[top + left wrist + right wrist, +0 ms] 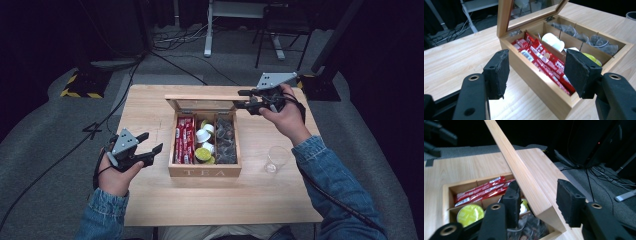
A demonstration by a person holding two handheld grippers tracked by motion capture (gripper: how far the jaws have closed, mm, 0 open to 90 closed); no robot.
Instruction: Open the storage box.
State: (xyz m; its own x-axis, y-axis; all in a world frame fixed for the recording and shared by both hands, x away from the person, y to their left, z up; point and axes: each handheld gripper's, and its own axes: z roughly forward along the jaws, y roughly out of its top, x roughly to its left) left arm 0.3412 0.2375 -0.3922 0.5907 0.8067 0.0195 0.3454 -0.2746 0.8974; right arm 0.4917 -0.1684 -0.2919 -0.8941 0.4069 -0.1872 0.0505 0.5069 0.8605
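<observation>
A wooden tea box [205, 172] stands mid-table with its glass-paned lid [202, 101] raised. Red packets [184, 140] fill its left compartment, white and yellow pods [204, 135] the middle, dark tea bags [225, 140] the right. My right gripper [238, 98] is at the lid's right corner. In the right gripper view the lid's wooden edge [524, 170] runs between the jaws of that gripper [539, 197], which stand apart with a gap beside the right pad. My left gripper [154, 141] hovers open left of the box, and the left gripper view looks between its jaws [536, 72] at the red packets [541, 57].
An empty clear glass cup [274, 159] stands on the table [150, 200] right of the box, under my right forearm. Bare tabletop lies left of and in front of the box. Cables and stand legs lie on the floor beyond the far edge.
</observation>
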